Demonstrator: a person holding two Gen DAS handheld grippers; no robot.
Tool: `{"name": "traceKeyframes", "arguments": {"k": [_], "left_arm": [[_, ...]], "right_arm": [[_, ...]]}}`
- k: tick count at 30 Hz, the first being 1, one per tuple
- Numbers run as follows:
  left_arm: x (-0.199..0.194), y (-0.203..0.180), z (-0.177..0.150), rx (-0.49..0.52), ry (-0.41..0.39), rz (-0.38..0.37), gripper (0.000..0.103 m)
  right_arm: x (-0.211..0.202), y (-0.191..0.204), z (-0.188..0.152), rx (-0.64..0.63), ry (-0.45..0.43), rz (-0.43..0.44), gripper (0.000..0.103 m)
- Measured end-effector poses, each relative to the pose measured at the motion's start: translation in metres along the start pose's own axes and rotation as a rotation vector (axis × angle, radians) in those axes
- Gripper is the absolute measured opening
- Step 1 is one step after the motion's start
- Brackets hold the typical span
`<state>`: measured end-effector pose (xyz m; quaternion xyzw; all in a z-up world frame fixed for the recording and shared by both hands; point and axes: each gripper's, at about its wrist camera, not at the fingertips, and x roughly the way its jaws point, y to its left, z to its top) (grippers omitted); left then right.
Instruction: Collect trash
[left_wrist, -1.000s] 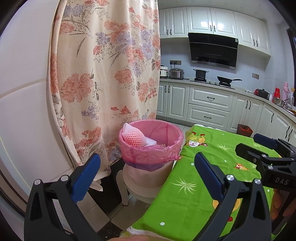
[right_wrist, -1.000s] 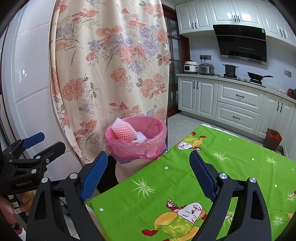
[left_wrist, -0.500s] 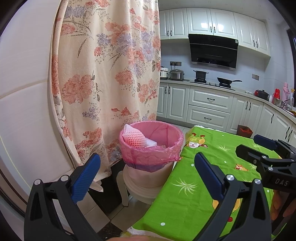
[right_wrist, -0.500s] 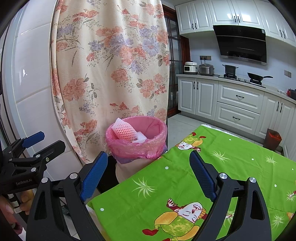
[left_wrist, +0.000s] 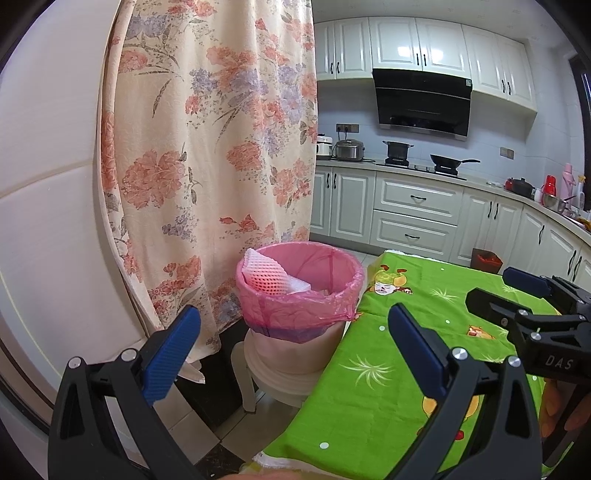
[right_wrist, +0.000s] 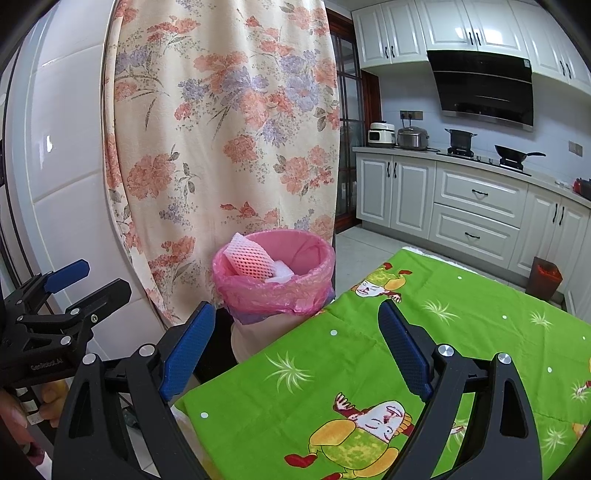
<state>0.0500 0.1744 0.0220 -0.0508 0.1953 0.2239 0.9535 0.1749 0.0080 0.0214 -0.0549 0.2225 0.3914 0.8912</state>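
Tongs (left_wrist: 293, 349) agape, foam net (left_wrist: 266, 277) in bin (left_wrist: 299, 314)

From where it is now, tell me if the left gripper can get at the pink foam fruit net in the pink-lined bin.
Probably yes. The left gripper is open and empty, and the pink foam fruit net leans at the top of the pink-lined bin, above the rim, with nothing between them.

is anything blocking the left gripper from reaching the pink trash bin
Nothing visible does. The left gripper is open and empty, and the pink-lined trash bin sits straight ahead beside the green tablecloth.
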Motion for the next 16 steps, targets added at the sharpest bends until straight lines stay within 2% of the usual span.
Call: {"name": "traceKeyframes", "arguments": {"k": [5, 16], "left_arm": [[-0.0017, 0.0006, -0.0010, -0.011, -0.015, 0.012, 0.098], [0.0061, 0.0003, -0.0040, -0.007, 0.018, 0.004, 0.098]], "right_arm": [[0.0000, 0.0003, -0.0009, -0.001, 0.000, 0.002, 0.085], [-0.0005, 0.0004, -0.0049, 0.005, 0.003, 0.003, 0.085]]}}
